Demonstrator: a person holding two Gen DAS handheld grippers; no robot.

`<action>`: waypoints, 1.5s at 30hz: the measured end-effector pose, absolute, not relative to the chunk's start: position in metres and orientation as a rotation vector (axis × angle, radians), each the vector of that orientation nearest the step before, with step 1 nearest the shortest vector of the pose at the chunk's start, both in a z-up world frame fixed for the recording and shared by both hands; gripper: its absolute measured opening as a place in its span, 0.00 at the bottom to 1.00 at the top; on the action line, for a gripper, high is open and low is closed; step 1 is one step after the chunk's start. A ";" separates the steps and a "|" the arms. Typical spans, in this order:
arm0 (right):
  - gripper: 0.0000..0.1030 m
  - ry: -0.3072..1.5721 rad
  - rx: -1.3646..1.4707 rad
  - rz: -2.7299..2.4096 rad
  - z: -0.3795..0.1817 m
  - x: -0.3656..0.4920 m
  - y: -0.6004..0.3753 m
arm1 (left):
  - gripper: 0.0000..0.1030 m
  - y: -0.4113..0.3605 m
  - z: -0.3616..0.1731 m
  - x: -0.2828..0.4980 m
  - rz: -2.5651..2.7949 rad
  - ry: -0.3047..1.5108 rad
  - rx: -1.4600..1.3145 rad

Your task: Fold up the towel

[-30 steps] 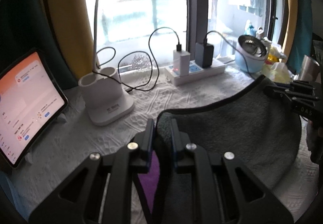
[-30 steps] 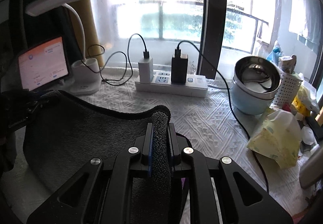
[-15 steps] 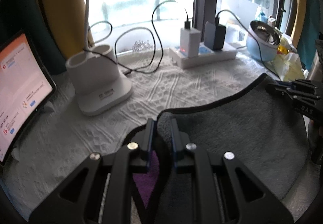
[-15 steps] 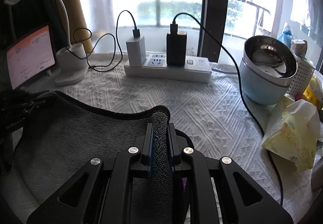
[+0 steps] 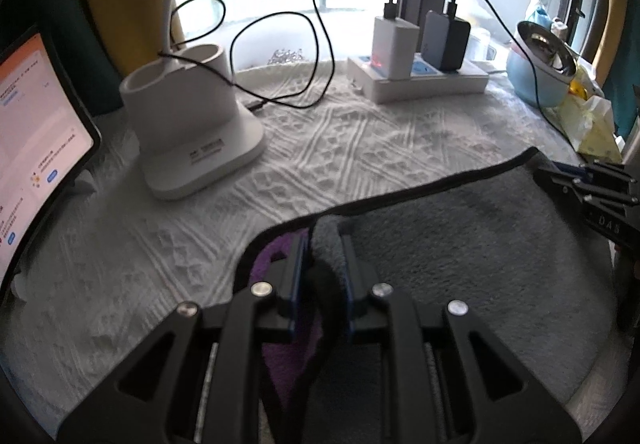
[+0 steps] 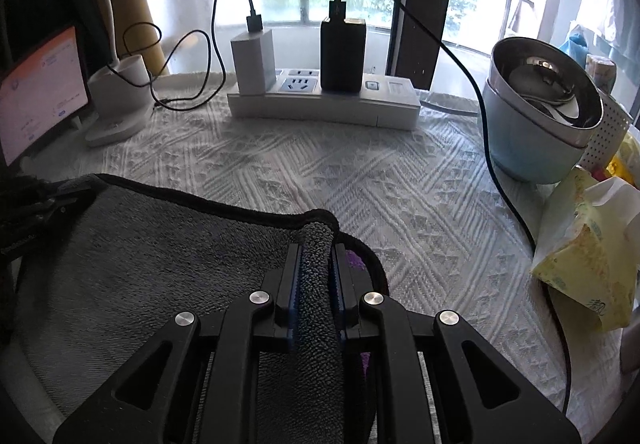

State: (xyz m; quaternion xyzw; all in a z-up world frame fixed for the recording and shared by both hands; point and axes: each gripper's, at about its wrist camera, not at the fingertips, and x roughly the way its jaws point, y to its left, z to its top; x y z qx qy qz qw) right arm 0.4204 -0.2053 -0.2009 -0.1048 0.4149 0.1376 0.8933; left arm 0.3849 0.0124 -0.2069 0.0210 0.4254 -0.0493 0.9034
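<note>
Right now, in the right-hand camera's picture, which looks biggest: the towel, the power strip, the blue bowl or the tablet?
As they look:
1. towel, though it is nearest the camera
2. power strip and blue bowl, too close to rank
3. tablet, partly cut off

Left gripper [image 5: 325, 244] pinches grey towel [image 5: 460, 244] corner; right gripper [image 5: 560, 174] grips its far corner. Lamp base [image 5: 192, 132], power strip [image 5: 420, 80] near table's back edge.

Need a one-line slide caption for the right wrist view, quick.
Right gripper shut on a corner of the grey towel, which is spread over the white tablecloth before a power strip.
</note>
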 end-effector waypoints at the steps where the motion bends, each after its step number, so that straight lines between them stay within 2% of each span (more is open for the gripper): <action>1: 0.15 0.866 -0.222 0.283 -0.202 0.421 -0.205 | 0.18 0.012 -0.207 0.384 -0.096 0.879 0.048; 5: 0.20 0.862 -0.232 0.270 -0.201 0.419 -0.204 | 0.20 0.012 -0.202 0.381 -0.085 0.880 0.033; 7: 0.25 0.861 -0.233 0.263 -0.200 0.418 -0.204 | 0.21 0.012 -0.199 0.379 -0.084 0.878 0.028; 9: 0.37 0.861 -0.225 0.254 -0.198 0.418 -0.206 | 0.24 0.012 -0.196 0.377 -0.082 0.875 0.021; 11: 0.43 0.860 -0.210 0.251 -0.195 0.417 -0.209 | 0.25 0.012 -0.192 0.374 -0.083 0.871 0.013; 13: 0.47 0.850 -0.202 0.247 -0.191 0.415 -0.211 | 0.29 0.012 -0.187 0.371 -0.080 0.862 0.010; 14: 0.50 0.844 -0.199 0.247 -0.188 0.413 -0.212 | 0.35 0.012 -0.185 0.370 -0.076 0.856 0.007; 15: 0.53 0.839 -0.197 0.246 -0.185 0.411 -0.213 | 0.45 0.012 -0.183 0.368 -0.073 0.855 0.005; 18: 0.55 0.824 -0.191 0.248 -0.177 0.405 -0.213 | 0.64 0.012 -0.176 0.363 -0.078 0.837 -0.007; 22: 0.56 0.807 -0.186 0.252 -0.168 0.394 -0.213 | 0.70 0.009 -0.165 0.352 -0.079 0.810 -0.007; 27: 0.56 0.789 -0.186 0.255 -0.156 0.378 -0.212 | 0.85 0.008 -0.150 0.337 -0.079 0.778 -0.015; 45: 0.56 0.726 -0.184 0.255 -0.121 0.308 -0.211 | 0.89 0.010 -0.110 0.262 -0.083 0.697 -0.039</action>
